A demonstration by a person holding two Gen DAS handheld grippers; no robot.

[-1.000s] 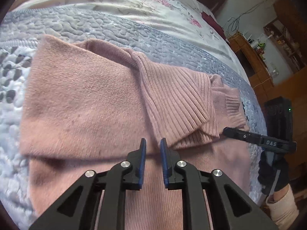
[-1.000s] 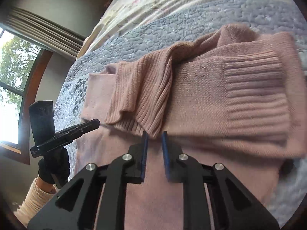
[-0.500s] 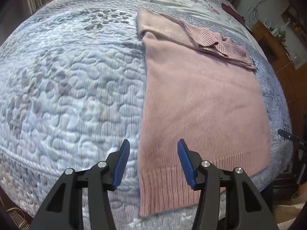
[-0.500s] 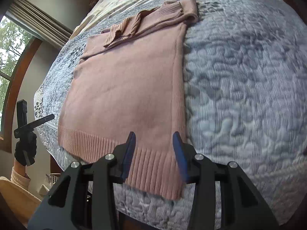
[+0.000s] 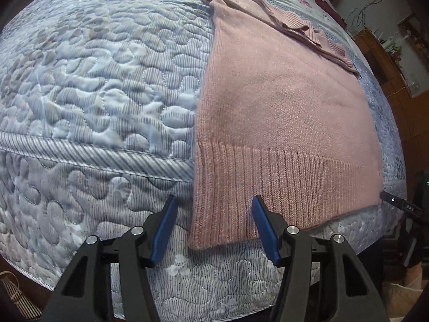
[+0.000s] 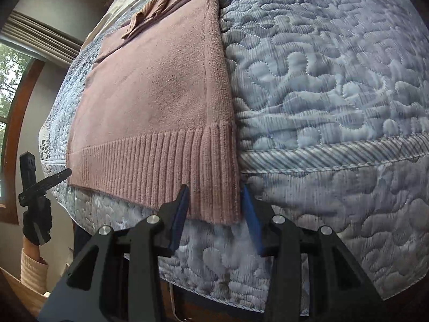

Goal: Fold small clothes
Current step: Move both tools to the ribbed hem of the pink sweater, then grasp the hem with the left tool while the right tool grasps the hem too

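A pink knit sweater (image 5: 281, 102) lies flat on the bed, its sleeves folded across the far chest end (image 5: 303, 29). Its ribbed hem (image 5: 268, 185) hangs slightly over the bed's near edge. My left gripper (image 5: 214, 225) is open at the hem's left corner, with the corner between its blue pads. In the right wrist view the same sweater (image 6: 161, 88) shows, and my right gripper (image 6: 214, 212) is open around the hem's right corner (image 6: 217, 187). Neither gripper has closed on the fabric.
A blue-grey quilted bedspread (image 5: 93, 80) covers the bed and drops over its front edge (image 6: 335, 158). A gloved hand holds the left gripper (image 6: 37, 185) by a window. Wooden furniture (image 5: 388, 53) stands at the far right.
Both grippers pulled back from the folded sleeves to the near hem and opened wide. Since half a second ago they have closed in on the two hem corners.
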